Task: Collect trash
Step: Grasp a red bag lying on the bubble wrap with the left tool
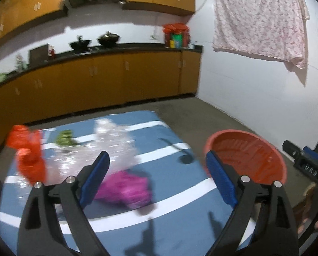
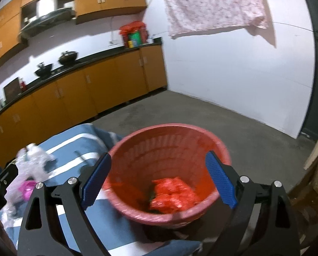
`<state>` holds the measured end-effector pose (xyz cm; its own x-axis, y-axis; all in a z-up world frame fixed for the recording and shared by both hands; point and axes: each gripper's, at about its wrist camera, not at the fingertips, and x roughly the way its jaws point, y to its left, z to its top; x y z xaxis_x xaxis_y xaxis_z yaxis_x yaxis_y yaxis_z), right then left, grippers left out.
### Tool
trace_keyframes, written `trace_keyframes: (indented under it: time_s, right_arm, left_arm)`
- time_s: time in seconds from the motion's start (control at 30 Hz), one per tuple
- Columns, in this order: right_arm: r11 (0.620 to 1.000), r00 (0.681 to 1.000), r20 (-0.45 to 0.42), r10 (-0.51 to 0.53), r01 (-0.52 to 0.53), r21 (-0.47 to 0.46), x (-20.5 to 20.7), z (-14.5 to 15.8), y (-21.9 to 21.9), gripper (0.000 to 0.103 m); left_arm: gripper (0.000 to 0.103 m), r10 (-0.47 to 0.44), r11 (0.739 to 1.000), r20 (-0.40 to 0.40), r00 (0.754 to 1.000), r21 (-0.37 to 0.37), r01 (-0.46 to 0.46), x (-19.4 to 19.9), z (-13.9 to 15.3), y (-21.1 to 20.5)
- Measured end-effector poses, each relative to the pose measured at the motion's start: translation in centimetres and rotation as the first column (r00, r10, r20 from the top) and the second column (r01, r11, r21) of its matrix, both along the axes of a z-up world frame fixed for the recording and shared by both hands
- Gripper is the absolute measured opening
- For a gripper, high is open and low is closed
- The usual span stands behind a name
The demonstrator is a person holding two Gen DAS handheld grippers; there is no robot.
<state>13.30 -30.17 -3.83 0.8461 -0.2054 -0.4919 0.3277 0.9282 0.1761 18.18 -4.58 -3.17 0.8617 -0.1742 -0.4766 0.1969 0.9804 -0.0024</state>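
A red basket [image 2: 169, 155] stands at the right edge of a blue table with white stripes [image 1: 169, 192]; an orange-red wrapper [image 2: 171, 194] lies inside it. My right gripper [image 2: 159, 181] is open and empty just above the basket's mouth. My left gripper [image 1: 158, 177] is open and empty above the table, over a magenta wrapper [image 1: 124, 189]. On the table lie also a clear crumpled plastic bag [image 1: 107, 147], an orange-red bag [image 1: 28, 155] at the left and a green scrap [image 1: 65, 138]. The basket also shows in the left wrist view [image 1: 246, 155].
Wooden floor cabinets with a dark counter [image 1: 116, 49] run along the back wall, with pots and a red package [image 1: 176, 34]. A floral cloth [image 1: 257, 19] hangs on the white wall. Grey floor [image 2: 223, 128] lies beyond the table.
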Motion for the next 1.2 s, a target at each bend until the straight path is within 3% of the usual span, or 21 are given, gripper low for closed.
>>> trace_keyframes:
  time_s: [0.17, 0.33, 0.53, 0.77, 0.93, 0.97, 1.1, 1.2]
  right_arm:
    - [0.993, 0.994, -0.001, 0.11, -0.11, -0.042, 0.3, 0.4, 4.2, 0.083]
    - [0.977, 0.979, -0.009, 0.202, -0.202, -0.062, 0.6, 0.6, 7.9, 0.081]
    - [0.964, 0.968, -0.028, 0.248, -0.25, -0.086, 0.4, 0.5, 9.8, 0.081]
    - [0.965, 0.967, -0.053, 0.247, -0.251, -0.079, 1.0, -0.2, 10.3, 0.081]
    - [0.965, 0.966, -0.066, 0.251, -0.255, -0.065, 1.5, -0.6, 10.4, 0.081]
    - [0.965, 0.965, -0.067, 0.252, -0.257, -0.061, 1.6, -0.7, 10.3, 0.081]
    - [0.961, 0.961, -0.073, 0.265, -0.27, -0.055, 1.7, -0.9, 10.7, 0.08]
    - [0.957, 0.957, -0.071, 0.281, -0.286, -0.056, 1.8, -0.7, 11.3, 0.08]
  left_arm:
    - [0.09, 0.129, 0.991, 0.009, 0.992, 0.022, -0.129, -2.1, -0.3, 5.7]
    - [0.09, 0.271, 0.963, -0.012, 0.963, 0.004, -0.271, -2.6, -0.6, 11.4]
    - [0.094, 0.383, 0.924, -0.03, 0.923, 0.011, -0.383, 0.4, -1.1, 15.2]
    - [0.094, 0.399, 0.916, -0.078, 0.914, 0.093, -0.391, 5.2, -3.2, 15.8]
    - [0.093, 0.396, 0.917, -0.096, 0.913, 0.099, -0.387, 7.2, -3.6, 16.4]
    - [0.092, 0.392, 0.918, -0.105, 0.914, 0.1, -0.383, 7.4, -3.7, 16.5]
    - [0.06, 0.37, 0.929, -0.145, 0.918, 0.08, -0.362, 7.8, -4.3, 17.2]
    - [0.051, 0.362, 0.932, -0.144, 0.921, 0.062, -0.357, 7.4, -4.1, 17.6]
